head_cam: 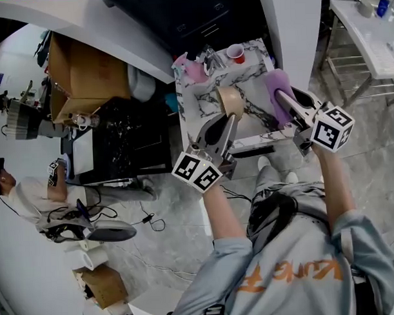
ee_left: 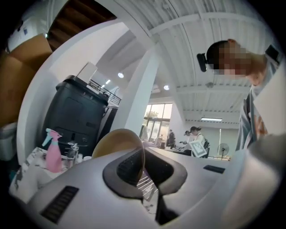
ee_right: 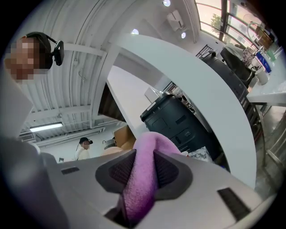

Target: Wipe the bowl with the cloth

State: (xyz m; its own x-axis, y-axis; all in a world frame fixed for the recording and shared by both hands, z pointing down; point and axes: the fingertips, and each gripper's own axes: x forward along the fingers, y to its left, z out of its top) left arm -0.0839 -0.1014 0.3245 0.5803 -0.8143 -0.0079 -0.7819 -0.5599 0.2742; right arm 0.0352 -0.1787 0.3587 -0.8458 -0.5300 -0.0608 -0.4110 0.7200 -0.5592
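My left gripper (head_cam: pixel 232 119) is pinched nearly closed on the rim of the bowl (head_cam: pixel 232 99), right gripper (head_cam: pixel 281 96) clamped on the cloth (head_cam: pixel 277 80), both over the counter (head_cam: pixel 249 74); risk: thin rim grip lets bowl twist loose when I press in.

Workshop space: cardboard boxes (head_cam: pixel 84 70), floor cables (head_cam: pixel 146 220).

The bare left forearm (head_cam: pixel 219 214) and the bare right forearm (head_cam: pixel 332 178) rise from the lower middle of the head view, out of rolled grey-blue sleeves (head_cam: pixel 214 276). At centre, the left tongs (head_cam: pixel 230 120) clamp the rim of a tan round bowl (head_cam: pixel 232 99), slanting up-right. Right of centre, the right tongs (head_cam: pixel 282 99) pinch a purple fleecy cloth (head_cam: pixel 279 83), slanting up-left.
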